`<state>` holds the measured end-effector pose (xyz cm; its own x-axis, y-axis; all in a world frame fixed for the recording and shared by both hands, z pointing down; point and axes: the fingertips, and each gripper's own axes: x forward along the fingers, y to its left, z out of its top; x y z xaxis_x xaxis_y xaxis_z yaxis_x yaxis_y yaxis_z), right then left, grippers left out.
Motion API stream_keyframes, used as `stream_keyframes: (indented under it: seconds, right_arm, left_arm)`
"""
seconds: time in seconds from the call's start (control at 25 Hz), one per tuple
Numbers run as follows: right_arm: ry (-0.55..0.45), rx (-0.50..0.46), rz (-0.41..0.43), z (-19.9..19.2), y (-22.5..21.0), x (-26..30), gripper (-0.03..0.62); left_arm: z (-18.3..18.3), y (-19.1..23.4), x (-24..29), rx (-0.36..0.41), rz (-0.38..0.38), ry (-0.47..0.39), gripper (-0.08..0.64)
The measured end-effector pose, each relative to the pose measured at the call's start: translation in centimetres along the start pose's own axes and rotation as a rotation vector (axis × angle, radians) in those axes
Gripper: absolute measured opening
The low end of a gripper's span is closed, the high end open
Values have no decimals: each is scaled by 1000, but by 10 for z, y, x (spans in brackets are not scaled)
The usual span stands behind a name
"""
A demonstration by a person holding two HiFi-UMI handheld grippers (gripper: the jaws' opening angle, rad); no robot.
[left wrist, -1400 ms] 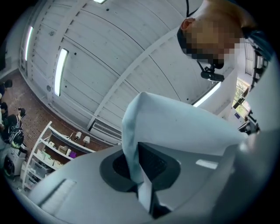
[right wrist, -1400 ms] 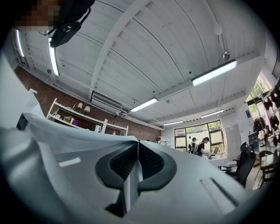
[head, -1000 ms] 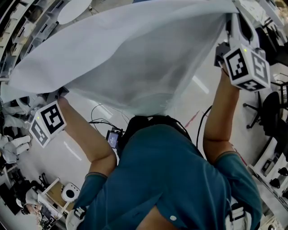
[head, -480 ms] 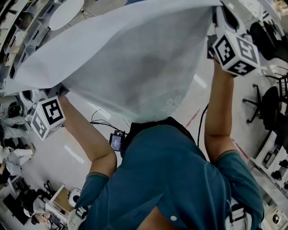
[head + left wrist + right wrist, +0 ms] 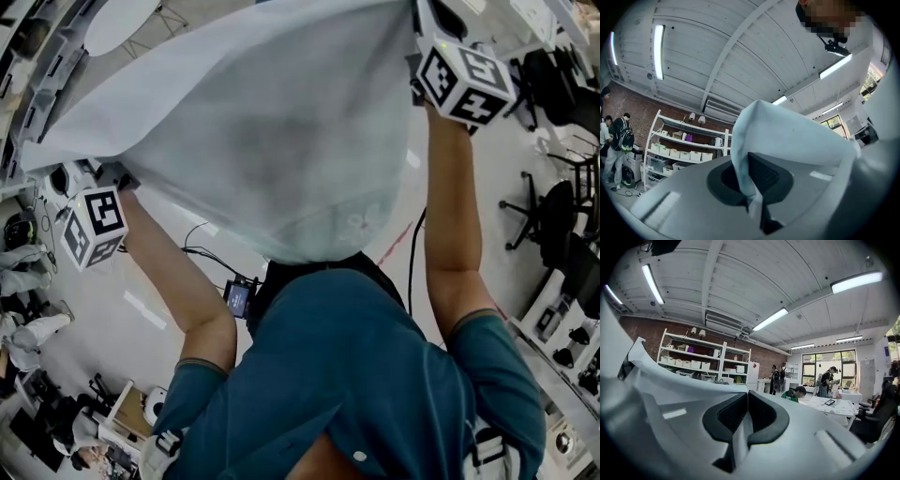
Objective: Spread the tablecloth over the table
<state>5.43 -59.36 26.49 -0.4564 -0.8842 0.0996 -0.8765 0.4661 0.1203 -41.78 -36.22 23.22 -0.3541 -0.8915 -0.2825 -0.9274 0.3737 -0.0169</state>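
Both arms are up! The left forearm (image 5: pixel 173 272) angles out and upward, and the right forearm (image 5: pixel 450 197) runs nearly straight, elbow low and wrist high. The teal shirt (image 5: pixel 356 375) fills the space below them.

Left gripper (image 5: pixel 754 190): its dark fingers (image 5: pixel 765 176) are pressed together on a corner of the pale tablecloth (image 5: pixel 253 131). A pinched strip runs down between the pads, and the fabric billows up and away just past the fingertips. Its marker cube (image 5: pixel 94 230) sits just behind the fingers, on the wrist side.

Right gripper (image 5: pixel 743 425): its fingers (image 5: pixel 724 420) are clamped too, with a thin band of cloth caught in the narrow gap between the pads. More cloth shows off to the left of those fingers. Its marker cube (image 5: pixel 462 80) rides just behind the fingertips, which are tucked under the cloth's edge in the head view.

The count: one tablecloth, two grippers, two cubes, two raised arms. The cloth hangs in the air, stretched from the left fingers across to the right fingers. Its middle sags down between them to just in front of the shirt. Beyond both sets of fingers are ceiling lights and a white shelf rack (image 5: pixel 701 357) against a brick wall.
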Motion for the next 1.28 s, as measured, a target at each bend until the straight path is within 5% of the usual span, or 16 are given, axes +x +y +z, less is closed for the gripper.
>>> stream_keyframes:
  seconds: [0.72,1.28]
  right_arm:
    - [215,-50,62,-142,51,148,14]
    - [410,-129,147,-260,91,208,14]
  left_arm:
    - [-188,42,78,56,21,274,2]
    - [-337,62,70,47,35,538,5]
